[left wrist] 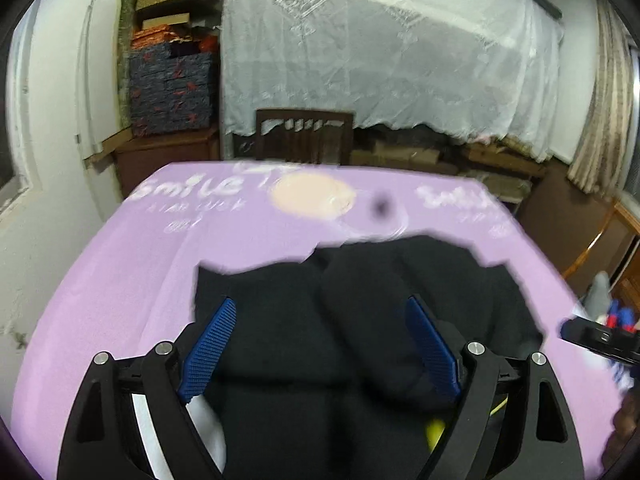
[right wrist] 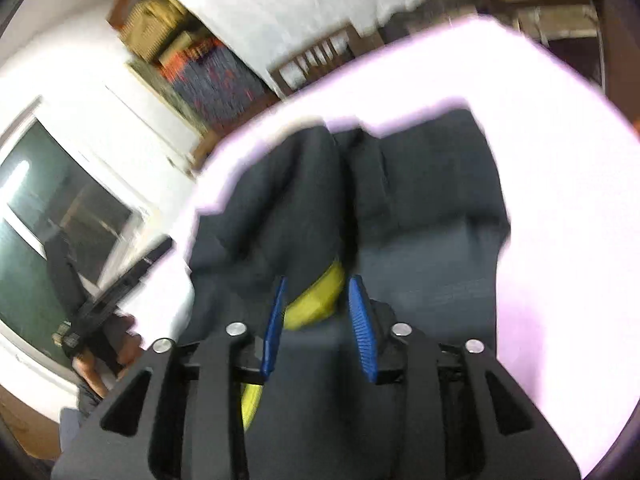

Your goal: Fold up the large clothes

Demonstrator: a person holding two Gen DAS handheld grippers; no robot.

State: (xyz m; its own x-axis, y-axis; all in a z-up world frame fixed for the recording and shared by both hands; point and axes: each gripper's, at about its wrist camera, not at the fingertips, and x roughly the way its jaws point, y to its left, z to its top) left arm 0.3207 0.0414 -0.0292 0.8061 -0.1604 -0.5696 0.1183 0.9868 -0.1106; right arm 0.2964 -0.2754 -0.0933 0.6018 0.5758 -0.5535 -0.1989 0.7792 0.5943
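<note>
A dark navy garment (left wrist: 360,312) lies bunched on a purple printed sheet (left wrist: 120,280) over the table. My left gripper (left wrist: 320,308) hovers over its near part with jaws wide apart and nothing between the blue pads. In the right wrist view the same garment (right wrist: 420,208) shows a yellow inner patch (right wrist: 316,300). My right gripper (right wrist: 318,284) sits low over the garment, its jaws partly apart on either side of the yellow patch; no cloth is pinched between the pads. The right gripper also shows at the right edge of the left wrist view (left wrist: 600,336).
A dark wooden chair (left wrist: 304,136) stands behind the table's far edge. White lace cloth (left wrist: 380,48) hangs behind it. Stacked boxes (left wrist: 172,84) sit at the back left, a curtain (left wrist: 604,100) at the right. A window (right wrist: 60,208) is at the left.
</note>
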